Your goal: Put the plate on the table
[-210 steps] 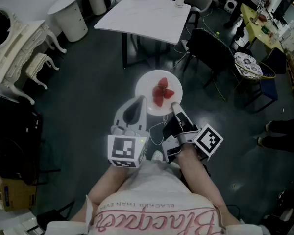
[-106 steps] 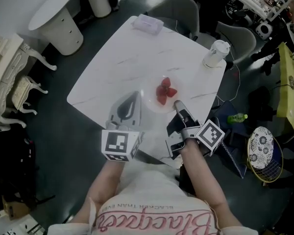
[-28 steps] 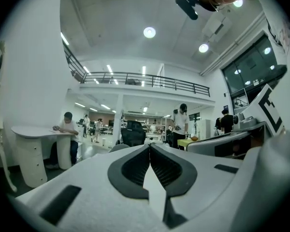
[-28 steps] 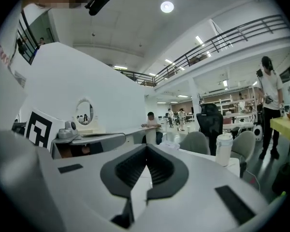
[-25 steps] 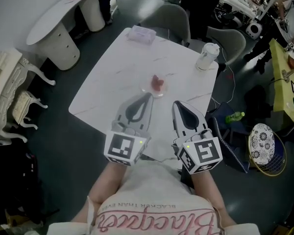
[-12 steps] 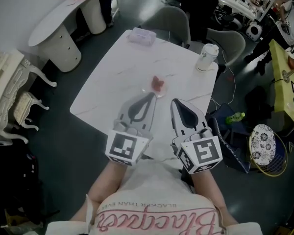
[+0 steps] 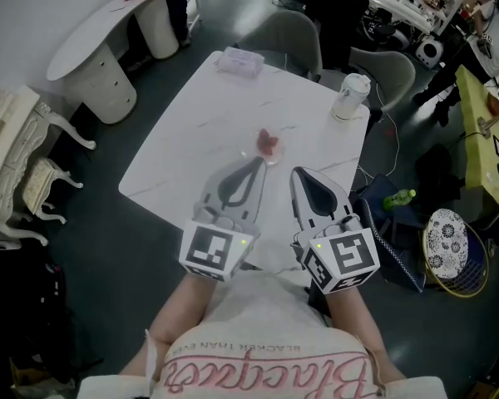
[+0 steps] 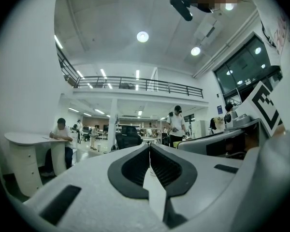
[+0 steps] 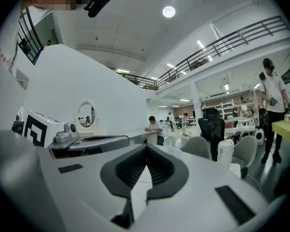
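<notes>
A small clear plate (image 7: 261,149) with red strawberry pieces (image 7: 268,140) rests on the white marble table (image 7: 200,123), near its middle. Both grippers hover side by side over the table's near edge, short of the plate. My left gripper (image 7: 257,161) is shut with nothing in it, its tips just short of the plate. My right gripper (image 7: 297,172) is also shut and empty, to the right of the left one. In the left gripper view (image 8: 149,146) and the right gripper view (image 9: 146,148) the jaws meet at the tips and the plate is hidden behind them.
A white lidded cup (image 7: 350,96) stands near the table's far right corner and a tissue pack (image 7: 240,61) lies at its far edge. Grey chairs (image 7: 287,33) stand behind the table. A green bottle (image 7: 397,199) and a patterned stool (image 7: 450,251) are on the floor at the right.
Earlier the right gripper carried the plate from over the floor to the table. In the last second both grippers, empty, have barely moved and the plate has stayed put.
</notes>
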A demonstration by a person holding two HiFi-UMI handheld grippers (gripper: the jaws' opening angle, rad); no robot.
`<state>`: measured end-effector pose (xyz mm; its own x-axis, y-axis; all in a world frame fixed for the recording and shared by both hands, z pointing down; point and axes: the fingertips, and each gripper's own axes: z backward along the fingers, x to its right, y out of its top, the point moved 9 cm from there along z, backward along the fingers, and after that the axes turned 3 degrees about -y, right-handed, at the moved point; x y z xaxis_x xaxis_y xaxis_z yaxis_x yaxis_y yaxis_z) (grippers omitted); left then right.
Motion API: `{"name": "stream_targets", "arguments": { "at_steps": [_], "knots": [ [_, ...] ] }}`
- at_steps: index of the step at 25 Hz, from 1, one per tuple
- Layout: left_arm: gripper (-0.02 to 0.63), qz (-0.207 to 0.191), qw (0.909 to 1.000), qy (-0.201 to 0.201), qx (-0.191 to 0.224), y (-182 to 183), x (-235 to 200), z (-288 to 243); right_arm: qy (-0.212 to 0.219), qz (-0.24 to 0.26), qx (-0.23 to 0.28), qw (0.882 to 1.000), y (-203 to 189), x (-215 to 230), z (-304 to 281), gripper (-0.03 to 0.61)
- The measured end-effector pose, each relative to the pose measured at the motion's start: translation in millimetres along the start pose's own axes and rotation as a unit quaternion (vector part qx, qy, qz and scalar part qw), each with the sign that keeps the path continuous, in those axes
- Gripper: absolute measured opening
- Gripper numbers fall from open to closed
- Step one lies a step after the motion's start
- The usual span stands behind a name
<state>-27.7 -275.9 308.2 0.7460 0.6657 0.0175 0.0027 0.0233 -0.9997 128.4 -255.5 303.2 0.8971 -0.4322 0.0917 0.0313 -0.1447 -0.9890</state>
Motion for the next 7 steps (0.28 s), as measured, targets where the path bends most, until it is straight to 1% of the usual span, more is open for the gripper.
{"name": "stream_targets", "arguments": {
  "at_steps": [7],
  "knots": [
    [0.005, -0.001, 1.0000, -0.003, 0.003, 0.1, -2.1, -0.5, -0.001, 0.001, 0.000, 1.000, -1.2, -1.5, -2.2, 0.003]
  ]
}}
